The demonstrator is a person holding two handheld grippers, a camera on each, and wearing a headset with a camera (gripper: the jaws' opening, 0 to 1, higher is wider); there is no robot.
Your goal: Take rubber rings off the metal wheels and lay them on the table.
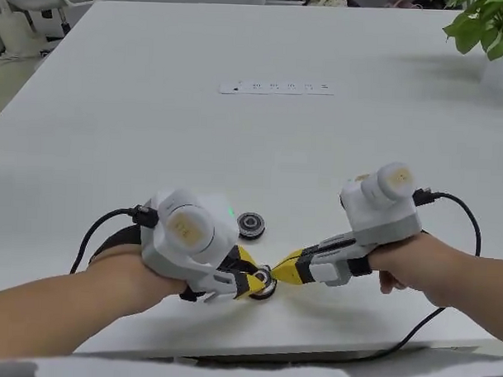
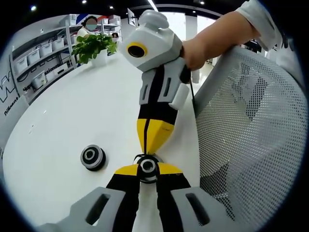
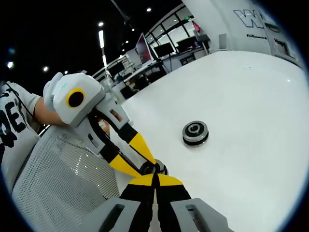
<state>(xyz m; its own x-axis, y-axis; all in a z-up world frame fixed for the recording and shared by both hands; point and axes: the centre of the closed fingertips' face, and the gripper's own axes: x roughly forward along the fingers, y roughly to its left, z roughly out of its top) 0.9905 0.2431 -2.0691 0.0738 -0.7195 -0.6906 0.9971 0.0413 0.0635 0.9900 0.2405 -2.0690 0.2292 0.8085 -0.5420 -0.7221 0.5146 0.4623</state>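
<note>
Right at the near edge of the worktop (image 1: 236,147) in the head view, the left gripper (image 1: 250,275) has its jaws clamped on a small metal wheel (image 1: 263,282), and the right gripper (image 1: 283,271) meets it tip to tip. A second wheel (image 1: 251,225) lies just beyond, and a power strip (image 1: 276,88) sits far off, its markings too small to read. The left gripper view shows the wheel held across its sides, a black rubber ring (image 2: 138,161) around its rim, and the right jaws pressed together at that rim. The right gripper view shows those narrow jaws touching the wheel; whether they pinch the ring I cannot tell. A large W (image 3: 246,17) on the wall can be read, the rest is cut off. The ring looks soft, stretchy and grippy, the wheel stiff and smooth, so the ring's outer edge seems the place to pinch and peel.
</note>
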